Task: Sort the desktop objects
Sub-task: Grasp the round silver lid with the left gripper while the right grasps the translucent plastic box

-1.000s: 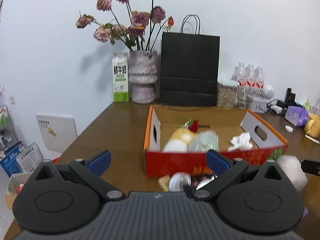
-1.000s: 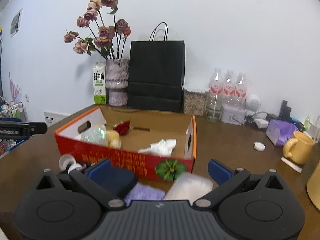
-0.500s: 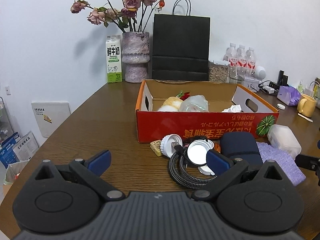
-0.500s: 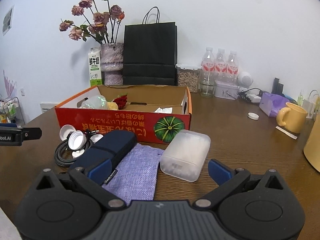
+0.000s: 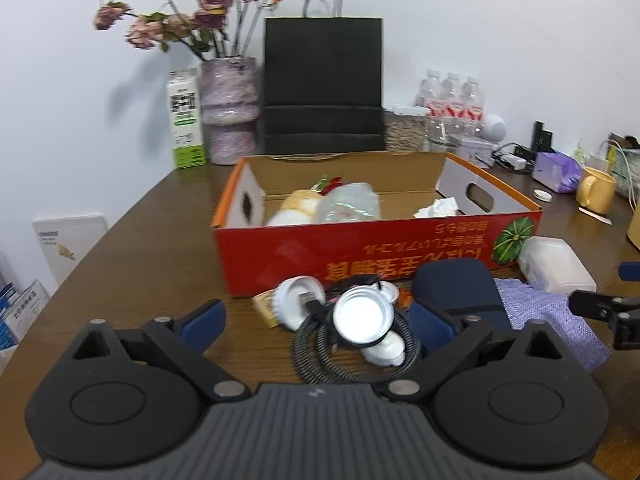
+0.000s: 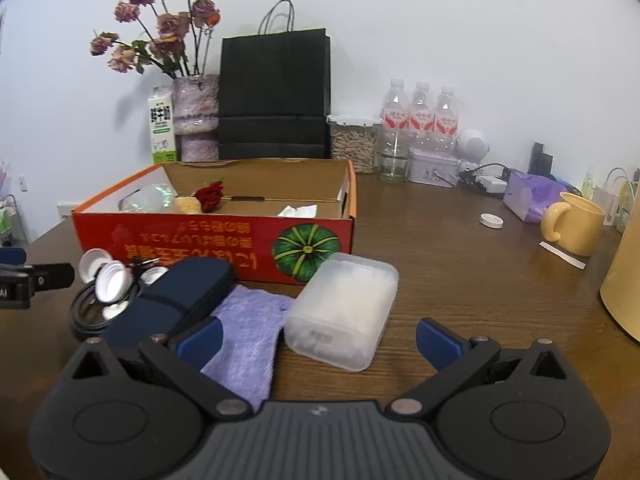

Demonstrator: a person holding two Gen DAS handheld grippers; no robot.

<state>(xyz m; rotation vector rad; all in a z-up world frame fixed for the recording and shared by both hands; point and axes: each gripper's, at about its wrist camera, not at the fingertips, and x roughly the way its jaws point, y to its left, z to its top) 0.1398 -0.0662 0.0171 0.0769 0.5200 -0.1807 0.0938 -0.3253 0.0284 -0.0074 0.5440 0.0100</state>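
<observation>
Both grippers have sunk toward the clutter in front of the red box. Left gripper, jaws wide but just closing slightly, holds nothing above the coiled cable. Right gripper gapes empty before the plastic case.

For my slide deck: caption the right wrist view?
Open right tongs hover before a frosted plastic box on a lilac cloth, red carton behind.
</observation>
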